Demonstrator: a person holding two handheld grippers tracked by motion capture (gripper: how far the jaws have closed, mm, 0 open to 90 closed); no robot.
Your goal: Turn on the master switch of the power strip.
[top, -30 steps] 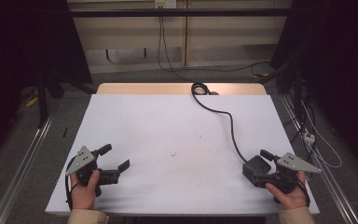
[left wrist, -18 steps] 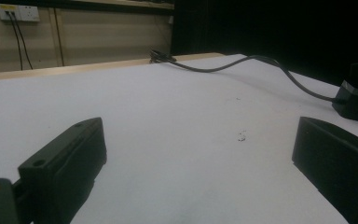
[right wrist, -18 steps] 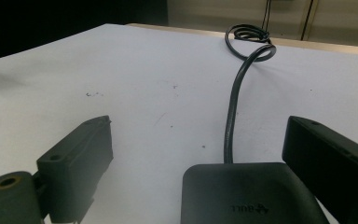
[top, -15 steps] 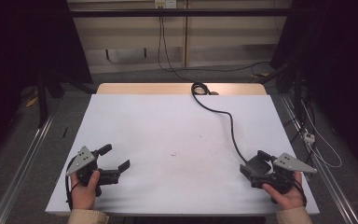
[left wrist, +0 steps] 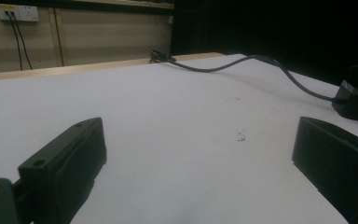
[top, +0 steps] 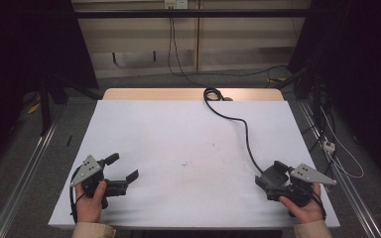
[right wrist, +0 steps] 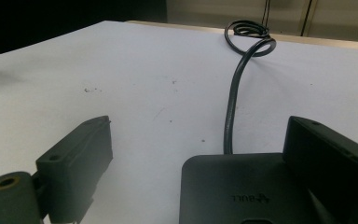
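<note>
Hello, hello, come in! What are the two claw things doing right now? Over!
Left gripper open, nothing between its jaws. Right gripper open around black box, not clamped. Box's cable trails across white table. Nothing in the way.

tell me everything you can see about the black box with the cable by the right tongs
The black box is a flat, matte, plastic-looking unit with rounded corners and a faint embossed logo on top. It lies flat on the white table near its front right corner, between the open jaws of the right tongs, close against one jaw. Its dark cable snakes to a coil at the far edge.
</note>
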